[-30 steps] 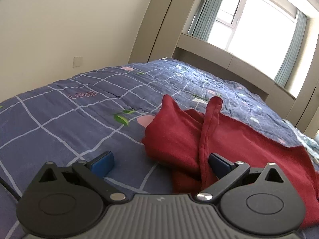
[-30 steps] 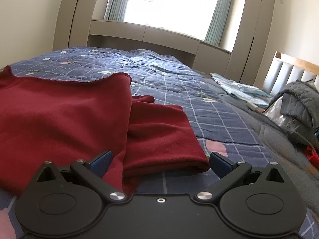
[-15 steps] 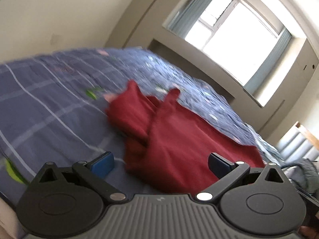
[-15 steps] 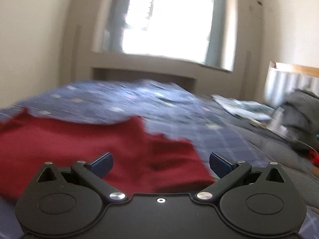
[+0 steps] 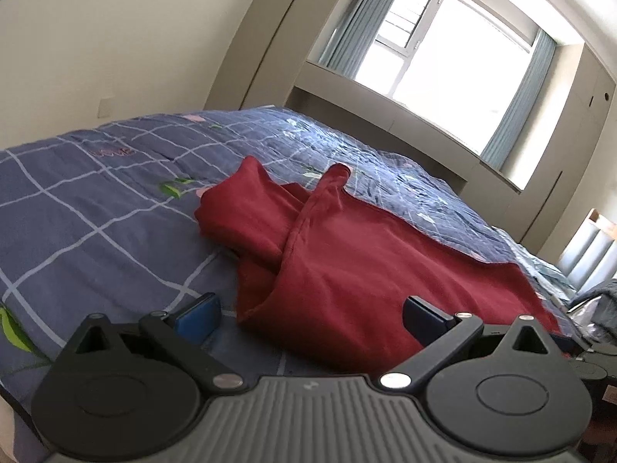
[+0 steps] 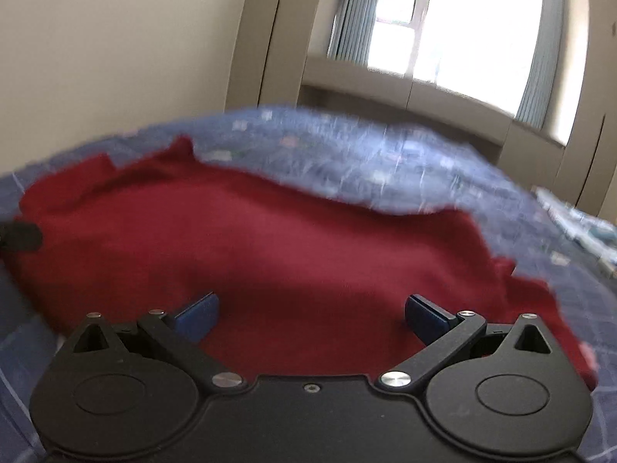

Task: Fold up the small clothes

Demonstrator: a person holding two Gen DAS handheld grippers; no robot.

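Both grippers drawn back and raised since earlier: left gripper (image 5: 310,310) and right gripper (image 6: 310,310) gaping, empty, facing red garment (image 5: 347,254) at twelve o'clock on checked quilt (image 5: 96,208); window (image 5: 443,50) beyond.

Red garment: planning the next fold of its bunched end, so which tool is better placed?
Probably left. The left tool is open, facing the red garment at its bunched end; the right tool faces the flat middle.

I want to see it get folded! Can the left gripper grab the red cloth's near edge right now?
Probably yes. The left gripper is open, and the near edge of the red garment lies between its fingers on the blue checked quilt, with nothing in the way.
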